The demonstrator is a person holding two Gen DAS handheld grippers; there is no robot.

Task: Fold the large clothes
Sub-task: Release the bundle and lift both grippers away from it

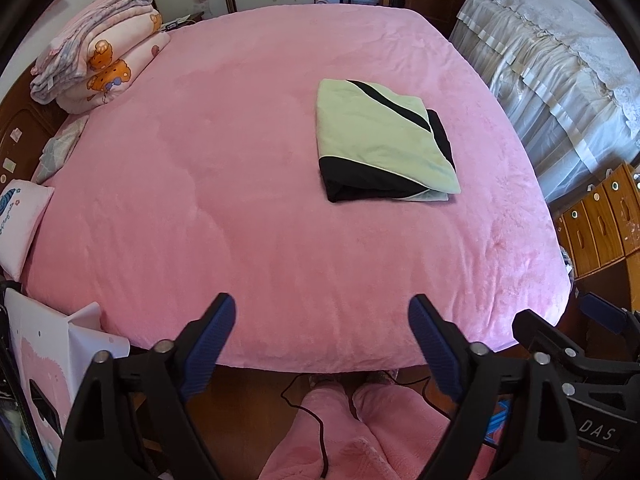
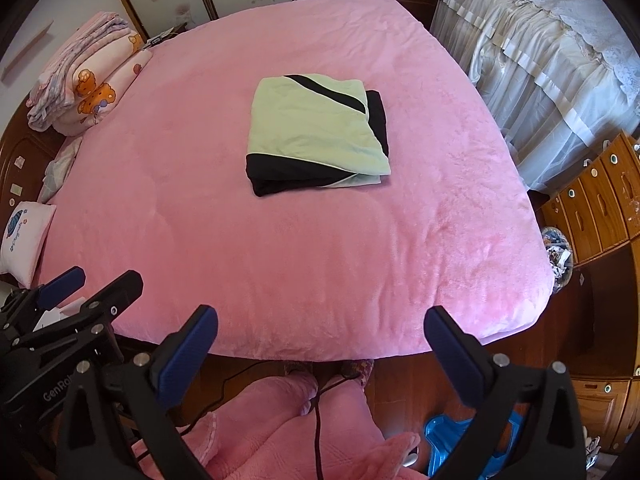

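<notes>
Both gripper pairs, left gripper (image 1: 322, 322) and right gripper (image 2: 320, 334), hang open and empty while my folded garment (image 2: 316, 136) rests mid-frame on the bed (image 2: 280, 260), apparently finished.

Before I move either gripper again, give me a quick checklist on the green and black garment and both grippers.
1. Green and black garment folded into a compact rectangle: ok.
2. Garment lies flat on the pink bedspread, well clear of the bed's edges: ok.
3. Left gripper open, nothing between its fingers: ok.
4. Right gripper open, nothing between its fingers: ok.
5. Both grippers hang at the near edge of the bed, apart from the garment: ok.
6. Layers underneath lined up evenly: cannot tell; black fabric shows past the green at the near and right sides.
</notes>
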